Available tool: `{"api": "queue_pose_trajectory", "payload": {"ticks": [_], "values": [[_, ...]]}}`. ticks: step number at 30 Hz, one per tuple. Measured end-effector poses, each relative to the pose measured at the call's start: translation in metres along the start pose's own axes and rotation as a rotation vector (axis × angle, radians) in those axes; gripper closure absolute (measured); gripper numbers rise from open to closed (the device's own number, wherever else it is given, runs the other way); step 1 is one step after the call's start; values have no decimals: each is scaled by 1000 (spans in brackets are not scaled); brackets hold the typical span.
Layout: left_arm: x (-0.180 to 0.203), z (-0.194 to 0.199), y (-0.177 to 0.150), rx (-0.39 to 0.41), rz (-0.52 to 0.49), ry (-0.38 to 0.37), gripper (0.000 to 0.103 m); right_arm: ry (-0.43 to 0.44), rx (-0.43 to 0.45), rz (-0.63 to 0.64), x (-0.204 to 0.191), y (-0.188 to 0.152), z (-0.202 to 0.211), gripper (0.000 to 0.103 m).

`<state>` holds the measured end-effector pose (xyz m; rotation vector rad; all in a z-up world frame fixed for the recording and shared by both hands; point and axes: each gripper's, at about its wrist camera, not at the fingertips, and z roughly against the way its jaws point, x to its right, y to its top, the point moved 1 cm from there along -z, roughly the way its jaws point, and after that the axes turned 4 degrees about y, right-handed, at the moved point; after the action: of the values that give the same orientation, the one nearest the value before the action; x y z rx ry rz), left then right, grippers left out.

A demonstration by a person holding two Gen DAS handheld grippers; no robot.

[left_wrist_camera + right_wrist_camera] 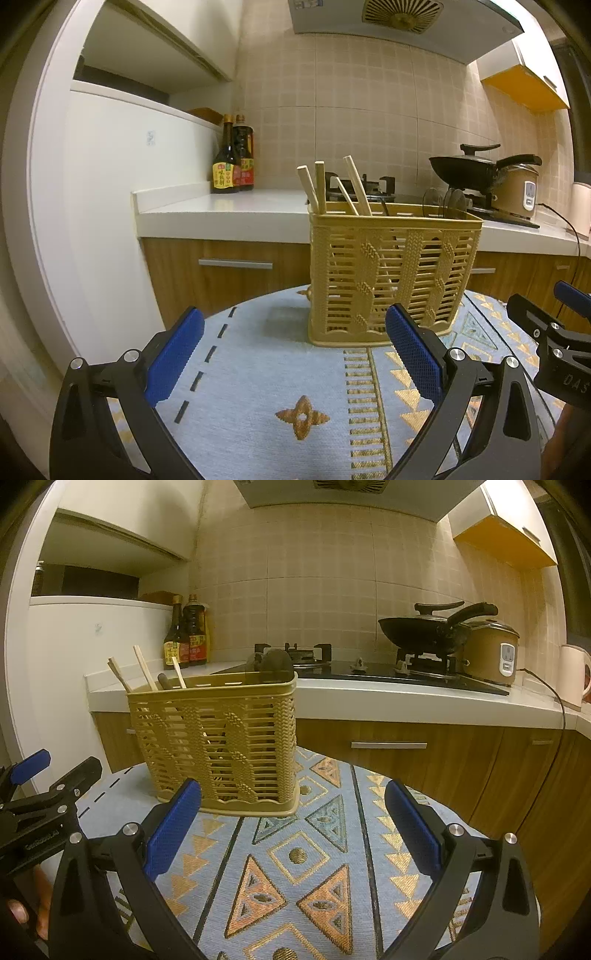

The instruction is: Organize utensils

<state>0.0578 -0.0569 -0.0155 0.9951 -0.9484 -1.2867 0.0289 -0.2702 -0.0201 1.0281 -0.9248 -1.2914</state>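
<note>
Black hand-held gripper (293, 354), blue textured pads (175, 356), silver screws.

Tan woven caddy (391, 273); blue geometric cloth (295, 867), seemingly.

Woven matt cloth (295, 853) under a seemingly plastic lattice caddy (221, 746) holding wooden chopsticks (321, 184).

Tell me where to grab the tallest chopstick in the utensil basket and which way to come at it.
Grip the tallest chopstick on its bare upper end, above the basket rim. Come from above and close across the thin shaft. It leans steeply among other sticks and its lower part sits behind the slatted wall, so only the top is free. The open left gripper looks nearer that end.
</note>
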Motion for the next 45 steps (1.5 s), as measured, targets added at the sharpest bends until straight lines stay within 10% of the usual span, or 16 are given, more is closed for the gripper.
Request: {"api": "queue_pose_trajectory", "payload": {"ticks": [45], "values": [[2,-1,-2,-8,1,-6,8,8,-19,-5,3,0,-5,8]]}}
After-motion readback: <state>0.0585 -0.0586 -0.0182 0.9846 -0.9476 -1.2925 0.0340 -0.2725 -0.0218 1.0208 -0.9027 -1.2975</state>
